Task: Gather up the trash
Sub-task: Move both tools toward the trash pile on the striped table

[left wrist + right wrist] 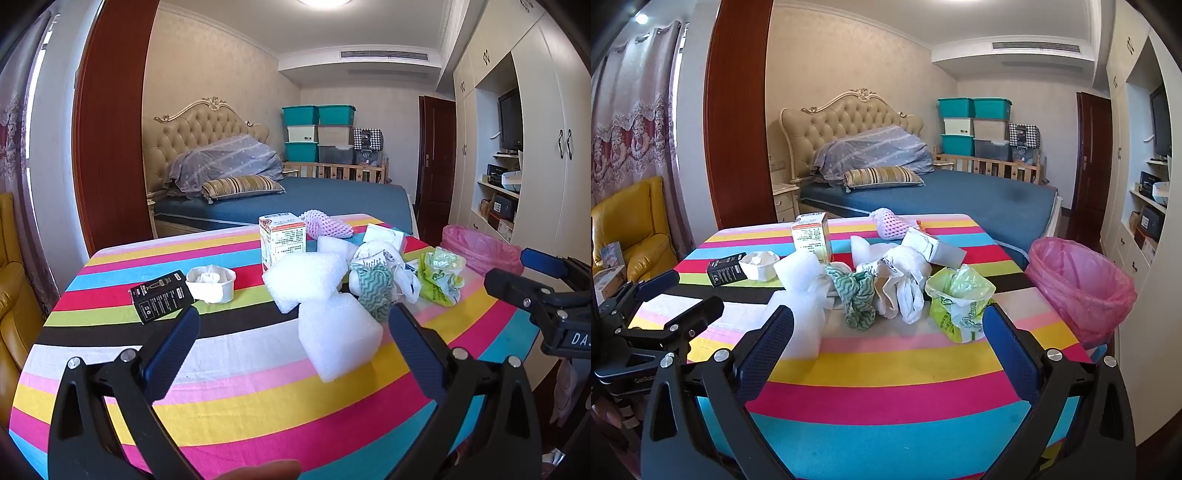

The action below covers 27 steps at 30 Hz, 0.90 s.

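Trash lies scattered on a table with a striped cloth [240,398] [886,387]. White foam pieces [338,336] [801,295], a green patterned rag [371,291] [857,295], crumpled white paper [905,284], a green plastic bag [441,277] [956,302], a carton [282,238] [810,236], a black box [160,295] [726,273], a white cup [210,282] [759,264] and pink foam net [327,223] [888,223] sit there. My left gripper [293,332] hovers open before the near foam. My right gripper [888,332] is open, short of the rag and bag.
A bin lined with a pink bag [1080,284] [480,249] stands off the table's right edge. A bed [942,195] lies behind the table, a yellow armchair [635,225] to the left, white cupboards [546,147] to the right.
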Motion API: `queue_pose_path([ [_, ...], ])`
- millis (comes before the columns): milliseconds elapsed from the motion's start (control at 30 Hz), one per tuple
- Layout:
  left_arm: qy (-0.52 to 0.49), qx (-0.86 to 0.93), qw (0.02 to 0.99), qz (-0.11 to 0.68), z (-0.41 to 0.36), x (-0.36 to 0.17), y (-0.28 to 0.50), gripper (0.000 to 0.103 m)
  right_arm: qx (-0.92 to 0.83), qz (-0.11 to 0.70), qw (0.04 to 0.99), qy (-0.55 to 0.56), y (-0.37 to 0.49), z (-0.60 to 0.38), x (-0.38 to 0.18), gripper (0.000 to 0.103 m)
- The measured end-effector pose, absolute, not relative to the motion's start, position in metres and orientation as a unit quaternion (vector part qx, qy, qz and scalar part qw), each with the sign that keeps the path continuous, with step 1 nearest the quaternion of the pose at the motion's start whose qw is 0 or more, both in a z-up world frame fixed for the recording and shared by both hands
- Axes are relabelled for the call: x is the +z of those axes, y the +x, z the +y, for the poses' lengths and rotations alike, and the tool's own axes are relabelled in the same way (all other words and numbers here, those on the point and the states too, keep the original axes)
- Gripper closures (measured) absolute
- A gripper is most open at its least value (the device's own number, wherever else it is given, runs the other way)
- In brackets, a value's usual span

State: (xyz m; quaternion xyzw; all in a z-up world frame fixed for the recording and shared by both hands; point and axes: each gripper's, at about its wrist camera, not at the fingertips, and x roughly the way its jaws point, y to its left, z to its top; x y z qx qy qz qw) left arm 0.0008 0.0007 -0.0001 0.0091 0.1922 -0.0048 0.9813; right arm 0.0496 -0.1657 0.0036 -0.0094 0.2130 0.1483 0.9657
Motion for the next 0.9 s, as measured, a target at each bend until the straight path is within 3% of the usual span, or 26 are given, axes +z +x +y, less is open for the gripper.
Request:
queue_pose_path([
  [900,0.008,-0.004,0.98,0.199,-0.0002,-0.0041,0.0006,0.004,0.148,0.215,0.965,-0.009,0.0481,-0.1648,0.0008,0.007],
])
